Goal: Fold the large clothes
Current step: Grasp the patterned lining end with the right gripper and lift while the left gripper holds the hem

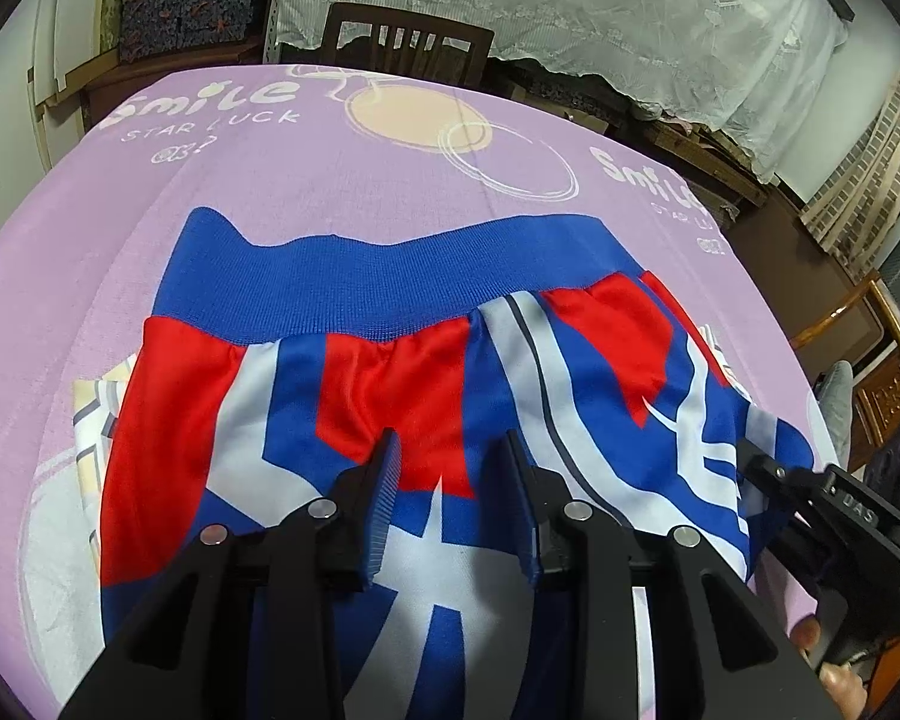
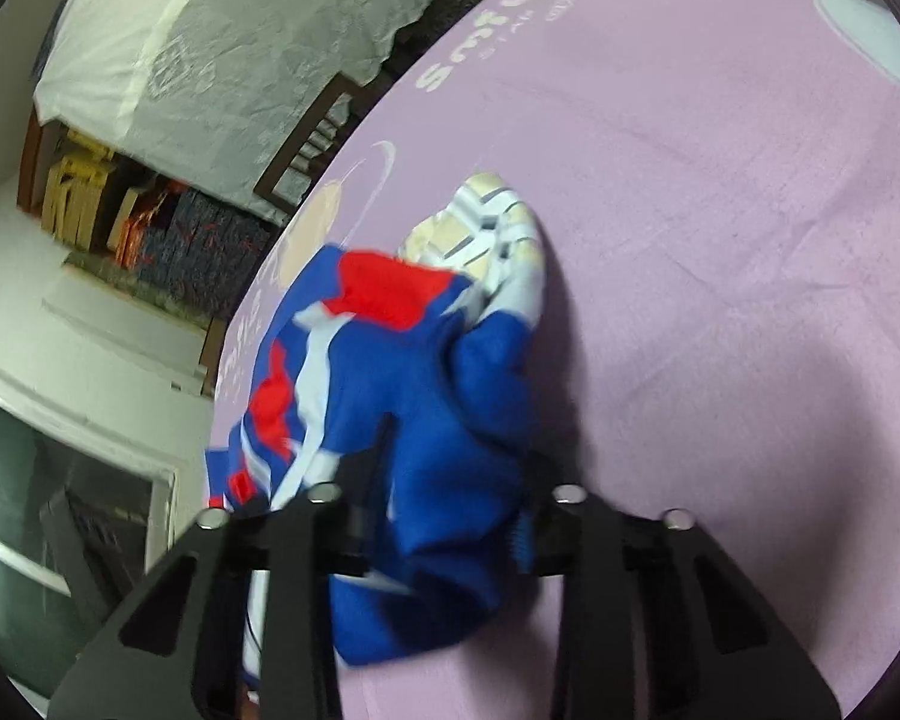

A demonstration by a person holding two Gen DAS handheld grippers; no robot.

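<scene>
A red, blue and white garment [image 1: 390, 360] with a blue ribbed band lies spread on the purple sheet [image 1: 270, 192]. My left gripper [image 1: 453, 468] hangs over its middle, jaws apart, with flat fabric showing between the fingers and nothing pinched. At the garment's right edge my right gripper [image 1: 753, 459] has hold of the blue cloth. In the right wrist view, which is blurred, a bunched blue fold of the garment [image 2: 450, 480] bulges up between the fingers of the right gripper [image 2: 459, 462]. A cream and grey patterned cloth [image 1: 93, 414] peeks out from under the garment [image 2: 486, 222].
A dark wooden chair [image 1: 405, 39] stands at the sheet's far edge, with lace-draped furniture [image 1: 600, 12] behind it. Carved wooden furniture [image 1: 888, 396] is off to the right. A person's fingers [image 1: 807, 633] hold the right gripper's handle. Bare purple sheet [image 2: 720, 240] stretches beyond the garment.
</scene>
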